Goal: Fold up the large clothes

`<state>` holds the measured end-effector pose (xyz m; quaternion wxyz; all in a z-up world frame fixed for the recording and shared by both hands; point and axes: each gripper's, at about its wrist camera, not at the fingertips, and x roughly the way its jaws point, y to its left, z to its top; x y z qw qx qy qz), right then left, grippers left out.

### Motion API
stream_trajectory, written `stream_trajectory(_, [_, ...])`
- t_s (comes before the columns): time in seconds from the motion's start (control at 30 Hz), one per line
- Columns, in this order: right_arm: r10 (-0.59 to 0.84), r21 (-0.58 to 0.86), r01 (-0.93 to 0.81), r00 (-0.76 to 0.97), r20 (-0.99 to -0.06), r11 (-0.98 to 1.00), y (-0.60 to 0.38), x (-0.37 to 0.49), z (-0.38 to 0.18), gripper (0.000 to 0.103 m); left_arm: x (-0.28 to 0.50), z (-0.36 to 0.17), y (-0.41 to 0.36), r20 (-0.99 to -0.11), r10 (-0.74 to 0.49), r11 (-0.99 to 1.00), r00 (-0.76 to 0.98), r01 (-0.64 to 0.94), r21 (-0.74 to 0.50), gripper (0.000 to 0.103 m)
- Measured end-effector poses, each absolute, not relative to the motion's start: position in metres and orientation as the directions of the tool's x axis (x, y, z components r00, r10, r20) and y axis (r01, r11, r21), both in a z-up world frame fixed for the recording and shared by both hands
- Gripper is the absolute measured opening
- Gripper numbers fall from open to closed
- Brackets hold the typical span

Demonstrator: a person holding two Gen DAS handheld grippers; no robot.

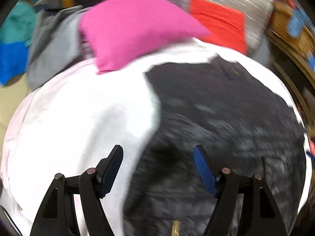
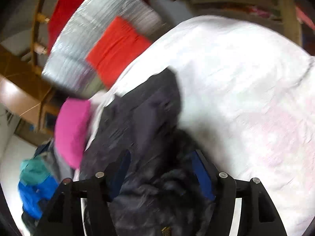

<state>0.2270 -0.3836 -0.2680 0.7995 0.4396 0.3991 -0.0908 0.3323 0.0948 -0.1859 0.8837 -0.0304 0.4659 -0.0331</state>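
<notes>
A large dark grey garment (image 1: 226, 118) with a brass zipper lies spread on a white sheet-covered surface (image 1: 78, 118). My left gripper (image 1: 158, 153) is open and empty, hovering over the garment's left edge. In the right wrist view the same garment (image 2: 149, 122) lies bunched, and its fabric fills the gap between the fingers of my right gripper (image 2: 161, 157), which stands wide open. Both views are blurred by motion.
A pink folded cloth (image 1: 137, 31) lies at the far edge of the white sheet (image 2: 246, 90); a red folded cloth (image 1: 218, 23) lies on a silver mat (image 2: 94, 45) behind. Grey, teal and blue clothes (image 1: 17, 45) are piled at left. Wicker furniture (image 1: 291, 39) stands at right.
</notes>
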Motion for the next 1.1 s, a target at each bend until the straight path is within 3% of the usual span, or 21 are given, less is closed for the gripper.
stream_trajectory(0.1, [0.203,0.615,0.513,0.646,-0.736,0.598,-0.384,0.246,-0.279,0.069,0.35,-0.199,0.111,-0.846,0.002,0.995,0.533,-0.086,-0.052,0.075])
stream_trajectory(0.27, [0.186,0.545,0.484,0.608,-0.772,0.684,-0.366,0.276,-0.292,0.067,0.373,-0.226,0.11,-0.891,-0.033,0.993,0.454,-0.082,-0.079,0.075])
stream_trajectory(0.33, [0.15,0.471,0.476,0.567,-0.81,0.743,-0.355,0.28,-0.292,0.049,0.372,-0.225,0.104,-0.889,-0.017,0.995,0.458,-0.078,-0.06,0.075])
stream_trajectory(0.43, [0.096,0.418,0.458,0.576,-0.812,0.784,-0.344,0.278,-0.28,0.038,0.373,-0.224,0.103,-0.888,0.002,0.996,0.46,-0.076,-0.037,0.075])
stream_trajectory(0.6, [0.047,0.375,0.414,0.617,-0.785,0.83,-0.33,0.268,-0.264,0.035,0.369,-0.224,0.089,-0.875,0.058,0.997,0.481,-0.068,0.028,0.075])
stream_trajectory(0.7, [0.056,0.331,0.456,0.519,-0.853,0.826,-0.329,0.285,-0.29,0.039,0.368,-0.223,0.084,-0.864,0.093,0.996,0.494,-0.059,0.073,0.075])
stream_trajectory(0.97, [0.067,0.403,0.482,0.574,-0.816,0.778,-0.345,0.28,-0.275,0.054,0.365,-0.218,0.08,-0.843,0.135,0.99,0.521,-0.043,0.132,0.075])
stream_trajectory(1.1, [0.042,0.439,0.485,0.634,-0.772,0.756,-0.36,0.285,-0.264,0.072,0.365,-0.214,0.08,-0.831,0.139,0.99,0.539,-0.042,0.138,0.075])
